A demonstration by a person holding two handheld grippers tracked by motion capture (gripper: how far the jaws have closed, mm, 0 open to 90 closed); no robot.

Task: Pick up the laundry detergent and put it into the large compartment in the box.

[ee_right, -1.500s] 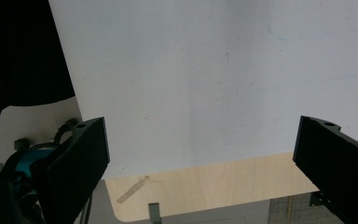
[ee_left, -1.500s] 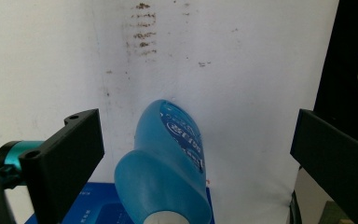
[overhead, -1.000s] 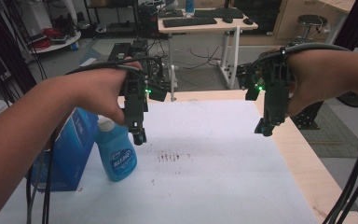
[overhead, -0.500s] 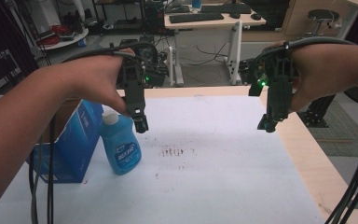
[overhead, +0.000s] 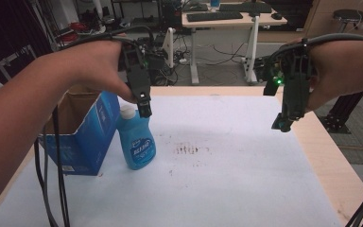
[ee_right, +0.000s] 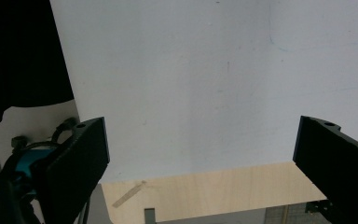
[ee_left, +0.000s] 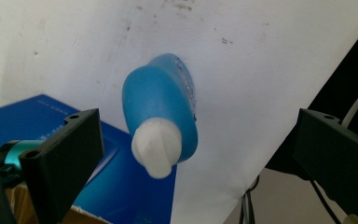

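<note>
Left tongs (ee_left: 191,154) lower now over half-hidden blue bottle (ee_left: 165,116).

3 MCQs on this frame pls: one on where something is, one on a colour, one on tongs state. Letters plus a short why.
1. Where does the bottle stand?
A. Inside the box
B. On the white sheet, just right of the box
C. On the bare wood at the table's right edge

2. What colour is the bottle's cap?
A. White
B. Red
C. Black

3. How are the left tongs?
A. Shut on the cap
B. Shut on the box flap
C. Open, above the bottle, touching nothing

Answers:
1 B: the high view shows it upright on the white sheet beside the open blue box.
2 A: the left gripper view shows a white cap on the blue body.
3 C: the jaws stand wide apart either side of the cap, clear of it.
</note>
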